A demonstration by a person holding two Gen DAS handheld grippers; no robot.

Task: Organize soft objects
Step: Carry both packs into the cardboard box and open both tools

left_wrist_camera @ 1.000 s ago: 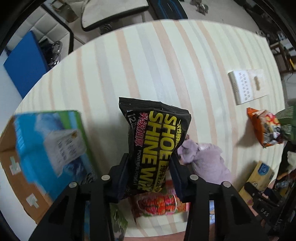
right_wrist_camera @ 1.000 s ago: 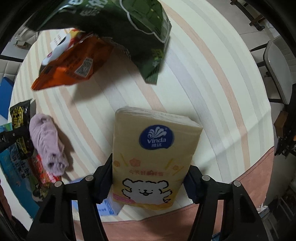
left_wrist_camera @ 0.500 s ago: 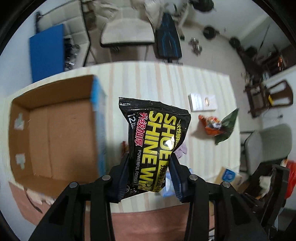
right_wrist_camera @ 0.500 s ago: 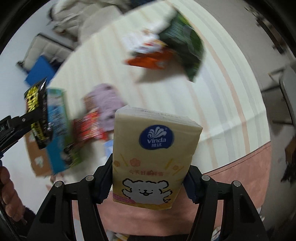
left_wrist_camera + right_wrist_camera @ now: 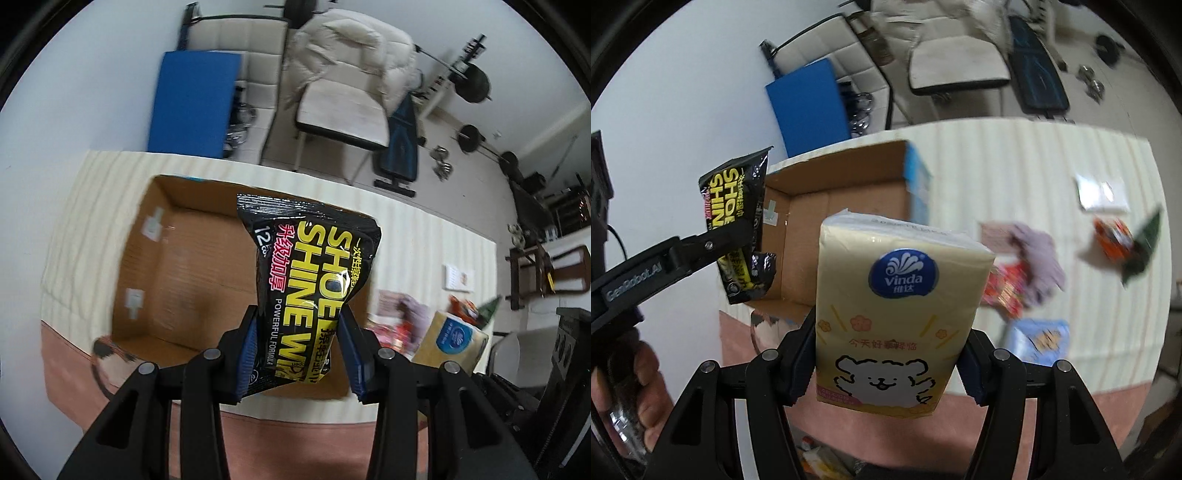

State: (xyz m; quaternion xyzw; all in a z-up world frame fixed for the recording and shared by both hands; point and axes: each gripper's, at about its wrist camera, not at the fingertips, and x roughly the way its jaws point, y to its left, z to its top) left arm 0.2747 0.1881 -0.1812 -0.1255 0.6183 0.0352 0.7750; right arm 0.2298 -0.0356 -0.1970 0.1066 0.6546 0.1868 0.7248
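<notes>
Your counter (image 5: 424,236), under a pale striped cloth, carries everything, and the open cardboard box (image 5: 192,280) standing near its left end is the landmark here; the inside that shows is bare brown board with a few tape patches. To the right of the box, on the cloth, you have a blurred heap: a lilac soft cloth (image 5: 1038,251) lying on red packets (image 5: 1004,291), with a light blue pack (image 5: 1038,339) nearer the counter's front edge than the heap. Further right of the box, well apart from it, lie an orange snack bag (image 5: 1112,236) and a dark green bag (image 5: 1145,236) touching each other, and a white flat pack (image 5: 1102,194) behind them. Your right tool (image 5: 886,373) is clamped at a middling width on a yellow Vinda tissue pack (image 5: 897,314), which stands upright between the blue pads, in the air in front of the box and to its right. Your left tool (image 5: 299,354) is nearly closed, pinching the lower part of a black shoe shine wipes pouch (image 5: 314,273) so its sides buckle inward; the pouch hangs in the air above the box's open top. Your hand (image 5: 628,391) grips the left tool's handle.
</notes>
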